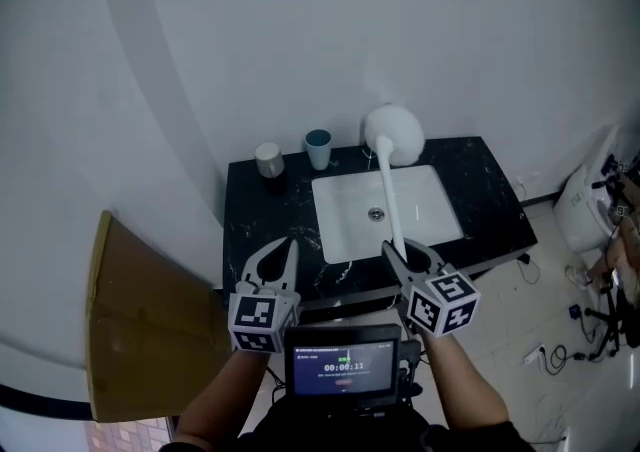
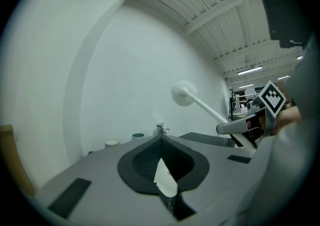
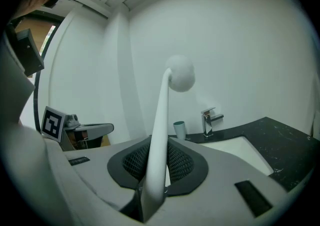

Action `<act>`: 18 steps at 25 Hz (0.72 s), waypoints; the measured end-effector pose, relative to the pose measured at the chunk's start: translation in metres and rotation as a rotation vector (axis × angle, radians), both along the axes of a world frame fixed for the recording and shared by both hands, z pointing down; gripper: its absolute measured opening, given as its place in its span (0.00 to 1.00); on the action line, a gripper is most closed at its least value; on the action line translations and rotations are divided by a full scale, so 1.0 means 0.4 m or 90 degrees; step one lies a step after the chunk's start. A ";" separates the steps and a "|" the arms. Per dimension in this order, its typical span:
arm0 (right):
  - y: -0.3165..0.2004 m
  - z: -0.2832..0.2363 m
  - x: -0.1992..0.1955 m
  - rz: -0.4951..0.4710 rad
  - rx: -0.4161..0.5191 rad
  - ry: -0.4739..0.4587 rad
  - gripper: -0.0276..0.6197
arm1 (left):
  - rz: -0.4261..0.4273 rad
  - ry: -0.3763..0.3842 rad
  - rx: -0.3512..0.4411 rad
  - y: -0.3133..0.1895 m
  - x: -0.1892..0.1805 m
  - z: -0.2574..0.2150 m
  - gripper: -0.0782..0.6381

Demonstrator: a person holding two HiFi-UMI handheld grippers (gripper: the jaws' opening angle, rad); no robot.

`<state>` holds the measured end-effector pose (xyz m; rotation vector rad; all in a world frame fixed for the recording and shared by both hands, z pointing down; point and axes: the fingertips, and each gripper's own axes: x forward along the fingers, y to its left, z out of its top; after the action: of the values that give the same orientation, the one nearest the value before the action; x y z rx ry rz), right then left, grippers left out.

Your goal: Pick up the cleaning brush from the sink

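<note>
The cleaning brush is white, with a long handle (image 1: 388,202) and a round head (image 1: 392,130). It is lifted clear of the white sink (image 1: 340,230) and slants up over the basin. My right gripper (image 1: 402,254) is shut on the lower end of the handle (image 3: 159,140), and the head (image 3: 180,73) stands high ahead of the jaws. My left gripper (image 1: 285,246) hovers at the counter's front left, its jaws (image 2: 161,140) together with nothing in them. From the left gripper view the brush head (image 2: 183,94) shows to the right.
The black stone counter (image 1: 480,190) holds the sink. A beige cup (image 1: 268,158) and a teal cup (image 1: 318,148) stand at its back left. A chrome faucet (image 3: 210,120) sits behind the basin. Cardboard (image 1: 130,320) leans at the left, and cables lie on the floor at the right.
</note>
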<state>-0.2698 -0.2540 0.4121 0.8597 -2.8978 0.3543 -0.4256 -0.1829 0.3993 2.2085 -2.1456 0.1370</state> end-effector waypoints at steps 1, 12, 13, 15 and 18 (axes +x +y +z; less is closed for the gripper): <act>0.012 -0.004 0.006 0.001 0.006 0.000 0.13 | -0.002 0.003 0.000 0.012 0.002 0.002 0.13; 0.081 -0.049 0.120 0.036 0.075 -0.031 0.13 | 0.009 -0.034 0.043 0.067 0.068 -0.011 0.13; 0.085 -0.047 0.134 0.035 0.081 -0.034 0.13 | -0.001 -0.018 0.039 0.074 0.067 -0.005 0.13; 0.092 -0.044 0.164 0.029 0.094 -0.035 0.13 | -0.029 -0.008 0.023 0.094 0.064 0.009 0.13; 0.099 -0.059 0.201 0.014 0.113 -0.044 0.13 | -0.063 -0.013 0.000 0.129 0.074 0.008 0.13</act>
<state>-0.1894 -0.2143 0.3885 0.9227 -3.0212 0.1316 -0.3958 -0.1311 0.4023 2.1048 -2.2598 0.1552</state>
